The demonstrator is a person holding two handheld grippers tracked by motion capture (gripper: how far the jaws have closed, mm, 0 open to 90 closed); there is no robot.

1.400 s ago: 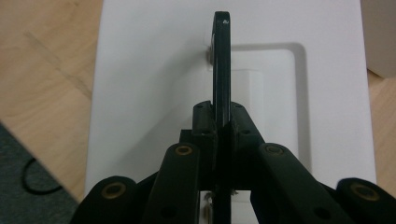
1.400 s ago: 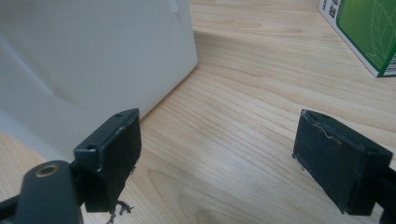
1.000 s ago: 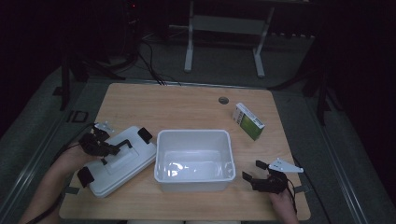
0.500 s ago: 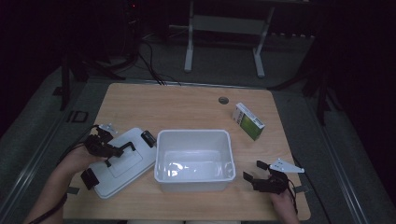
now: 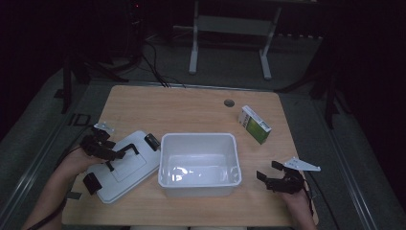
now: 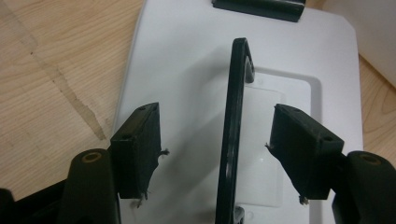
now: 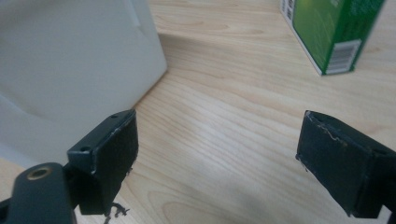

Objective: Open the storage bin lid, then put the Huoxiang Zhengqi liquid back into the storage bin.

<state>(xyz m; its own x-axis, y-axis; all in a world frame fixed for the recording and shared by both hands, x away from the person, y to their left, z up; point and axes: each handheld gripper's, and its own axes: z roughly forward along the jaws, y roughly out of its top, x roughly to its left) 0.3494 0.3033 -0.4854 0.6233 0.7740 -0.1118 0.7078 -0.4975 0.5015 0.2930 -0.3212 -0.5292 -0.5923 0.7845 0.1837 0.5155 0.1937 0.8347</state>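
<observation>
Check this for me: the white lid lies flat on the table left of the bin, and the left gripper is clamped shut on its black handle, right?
Not quite. The left gripper is open: in the left gripper view the black handle stands between its pads untouched. The white lid does lie flat, left of the bin.

Your left tool [image 5: 125,152] is matte black throughout, with a small grey three-cornered plate [image 5: 104,127] on top and a thin dark cable trailing from it. Seen close, its pads [image 6: 140,149] are blocky black slabs, each with two small screw holes on the upper face and frayed fibres along the worn edges. Your right tool [image 5: 268,172] matches: black body, a pale grey triangular plate [image 5: 301,165], chipped pad edges [image 7: 109,158] and a brass-coloured rivet at the arm joint. Your forearms are bare, without sleeves.
</observation>
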